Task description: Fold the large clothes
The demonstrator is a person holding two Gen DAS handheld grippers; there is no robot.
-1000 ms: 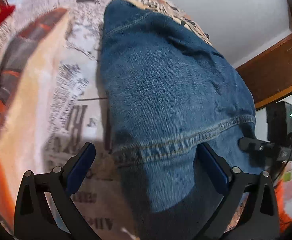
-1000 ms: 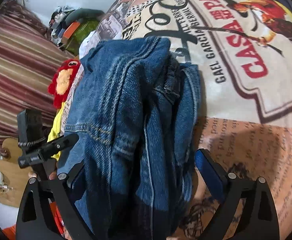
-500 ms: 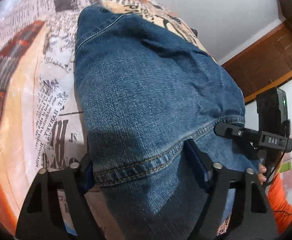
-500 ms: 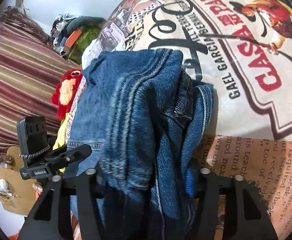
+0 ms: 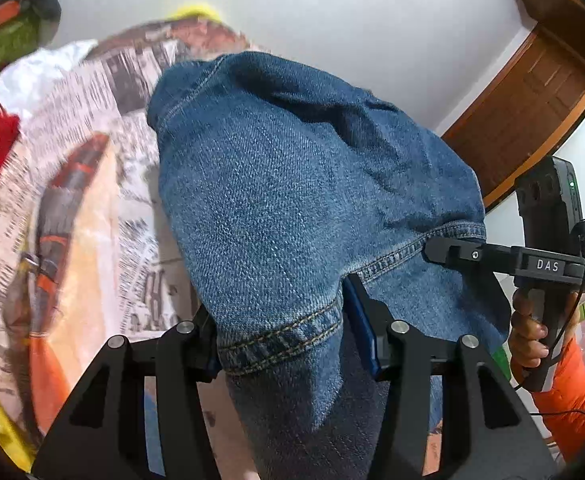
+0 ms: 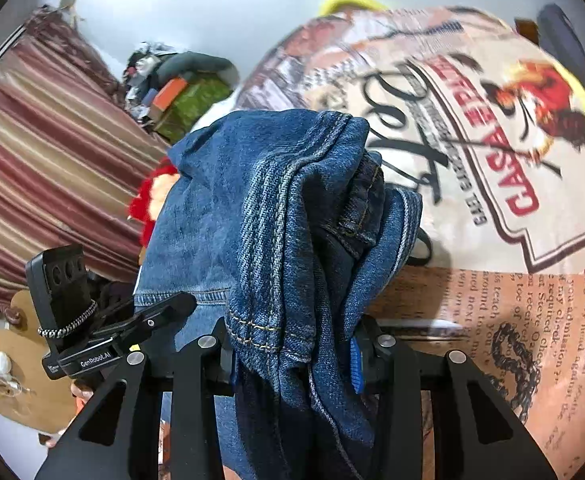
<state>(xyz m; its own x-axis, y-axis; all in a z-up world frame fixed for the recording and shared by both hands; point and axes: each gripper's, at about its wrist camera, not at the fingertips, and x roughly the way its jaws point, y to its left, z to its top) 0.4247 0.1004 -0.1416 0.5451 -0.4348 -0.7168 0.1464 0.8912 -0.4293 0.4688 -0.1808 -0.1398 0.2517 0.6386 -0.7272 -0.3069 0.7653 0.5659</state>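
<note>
The left hand-held gripper [image 5: 280, 340] had its jaws closing in on the hem of the blue jeans [image 5: 292, 200], and the pads pressed the stitched hem edge from both sides, so the denim was clamped between them. From that grip the jeans rose away from the camera as a broad, rounded bulk of cloth, while a darker layer hung down between the black fingers toward the bottom of the view. The far end of the jeans lay over the bed [image 5: 92, 200], whose cover carried newspaper-style print with orange bands.

The right hand-held gripper [image 6: 292, 344] had also been closing, and its jaws pinched a thick bunch of folded denim layers, seams and a hem edge stacked together. In its view the jeans [image 6: 276, 208] stood up straight ahead of the fingers and drooped below them, covering most of the gap. To the right of the jeans the bed cover [image 6: 492, 160] showed a large red-lettered label design.

Each camera caught the other tool at the side edge of the jeans: the right one near the hem seam, held by a hand [image 5: 528, 332] in an orange sleeve, and the left one just beside the denim. A red plush toy [image 6: 148, 200] sat behind the jeans, near a striped curtain [image 6: 44, 140].
</note>
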